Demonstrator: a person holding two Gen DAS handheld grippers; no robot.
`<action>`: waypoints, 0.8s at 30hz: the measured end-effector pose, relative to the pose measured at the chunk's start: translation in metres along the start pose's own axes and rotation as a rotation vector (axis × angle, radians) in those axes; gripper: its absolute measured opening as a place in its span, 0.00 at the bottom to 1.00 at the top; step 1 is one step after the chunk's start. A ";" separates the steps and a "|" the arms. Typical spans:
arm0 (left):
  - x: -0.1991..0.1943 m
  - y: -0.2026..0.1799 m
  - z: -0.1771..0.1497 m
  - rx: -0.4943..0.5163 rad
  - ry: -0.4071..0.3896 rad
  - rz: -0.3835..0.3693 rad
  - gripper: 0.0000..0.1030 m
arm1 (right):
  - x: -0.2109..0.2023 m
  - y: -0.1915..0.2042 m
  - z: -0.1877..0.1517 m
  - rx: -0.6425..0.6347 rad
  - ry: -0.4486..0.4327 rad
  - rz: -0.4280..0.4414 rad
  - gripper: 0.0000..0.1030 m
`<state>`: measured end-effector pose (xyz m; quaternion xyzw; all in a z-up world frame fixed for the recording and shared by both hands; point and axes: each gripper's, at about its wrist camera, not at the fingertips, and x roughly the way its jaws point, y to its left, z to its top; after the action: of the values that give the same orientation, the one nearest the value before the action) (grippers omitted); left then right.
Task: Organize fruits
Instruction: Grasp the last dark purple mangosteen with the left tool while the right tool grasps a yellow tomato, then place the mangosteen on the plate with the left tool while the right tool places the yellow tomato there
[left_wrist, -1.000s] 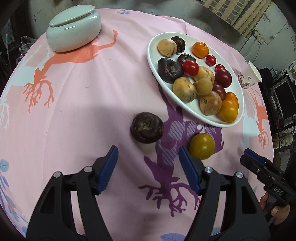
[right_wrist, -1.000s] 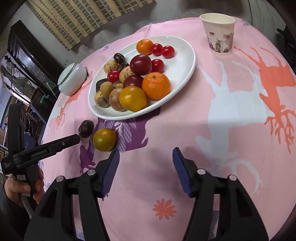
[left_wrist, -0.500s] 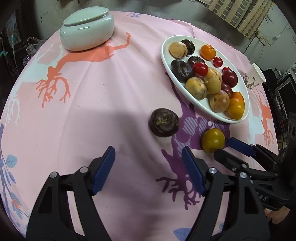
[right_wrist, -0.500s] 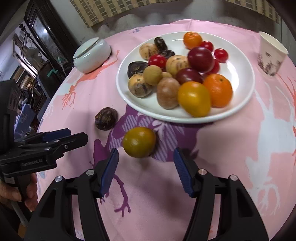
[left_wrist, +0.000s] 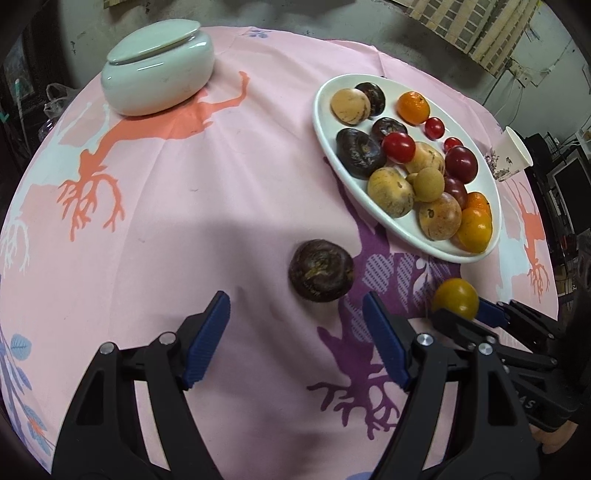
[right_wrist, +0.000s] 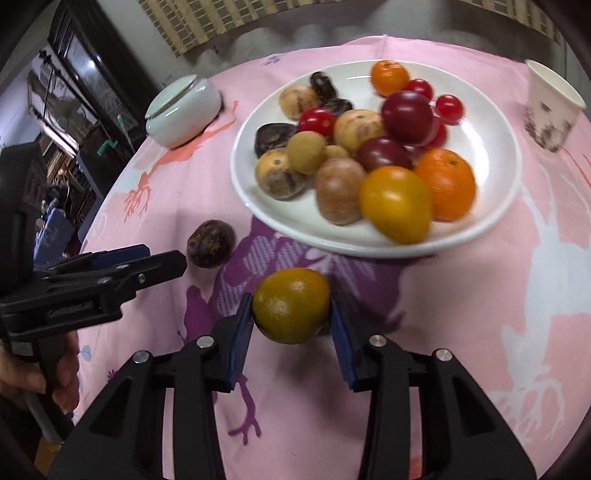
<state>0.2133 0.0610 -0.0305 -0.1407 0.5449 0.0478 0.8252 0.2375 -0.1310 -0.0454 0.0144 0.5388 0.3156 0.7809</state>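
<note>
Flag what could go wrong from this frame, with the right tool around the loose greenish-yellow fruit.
The right tool touches the greenish-yellow fruit only at its round sides, so it could slip or roll out on lifting. The white plate is already crowded on its near side; dropping the fruit there may knock the yellow tomato over the rim. The left tool hangs open close to the dark purple fruit and could bump it.

Dim indoor light; soft shadow on tablecloth (left_wrist: 221, 236); motion blur across plate (right_wrist: 491, 147); fisheye bending, dark corners.
</note>
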 end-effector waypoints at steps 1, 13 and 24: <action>0.001 -0.003 0.001 0.009 -0.003 -0.005 0.74 | -0.005 -0.005 -0.003 0.012 -0.002 -0.004 0.40; 0.032 -0.018 0.008 0.101 0.035 0.012 0.47 | -0.031 -0.032 -0.032 0.100 0.017 0.026 0.40; 0.017 -0.011 0.008 0.060 0.000 -0.017 0.42 | -0.035 -0.024 -0.025 0.093 0.002 0.030 0.40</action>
<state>0.2303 0.0514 -0.0411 -0.1203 0.5449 0.0243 0.8295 0.2203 -0.1760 -0.0352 0.0581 0.5535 0.3019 0.7740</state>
